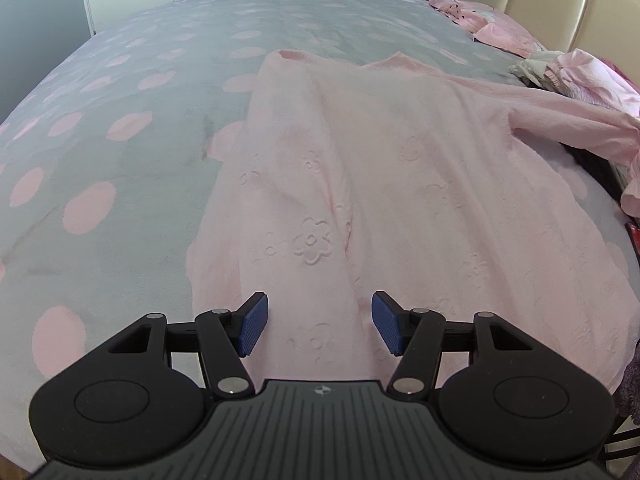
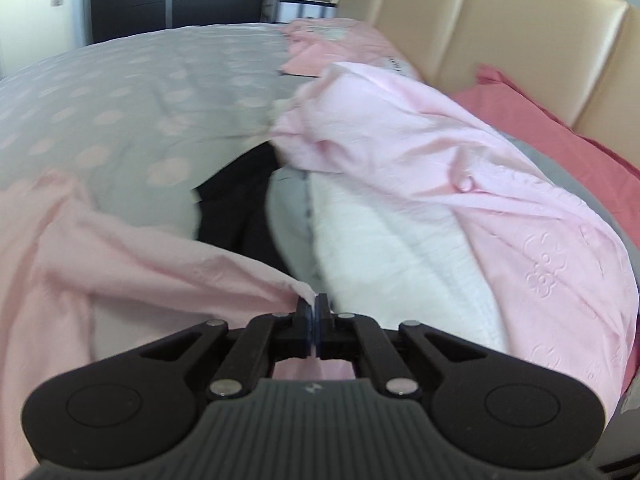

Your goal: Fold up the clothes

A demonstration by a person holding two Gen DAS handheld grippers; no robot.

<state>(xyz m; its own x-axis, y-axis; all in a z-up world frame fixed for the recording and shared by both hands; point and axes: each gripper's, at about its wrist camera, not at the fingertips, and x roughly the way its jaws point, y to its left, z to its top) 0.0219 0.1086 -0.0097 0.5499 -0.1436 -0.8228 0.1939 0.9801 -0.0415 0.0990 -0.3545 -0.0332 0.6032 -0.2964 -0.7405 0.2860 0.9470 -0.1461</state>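
- Two tongs, one garment: the pink embossed garment (image 1: 360, 184) lies spread on the spotted grey bedspread (image 1: 120, 80), its body running away from you toward the far side of the bed.
- Left tongs (image 1: 319, 328) hover over the near hem with their blue pads apart and nothing between them; cloth lies below, but contact cannot be judged from this view.
- Right tongs (image 2: 315, 312) are clamped on a thin edge of pink cloth, apparently the garment's sleeve (image 2: 180, 256), which stretches away to the left in the right wrist view.
- Judged step: bringing the sleeve across the body to begin the fold.
- Carry the pinched edge low and level so the sleeve lays flat instead of bunching.
- Aim it along the garment's body, clear of the heap of pink and white laundry (image 2: 400, 220) just beside it near the beige headboard (image 2: 480, 32).
- Let the left tongs pin the hem before you pull, or the whole garment may slide.
- Release only once the sleeve rests on the body.
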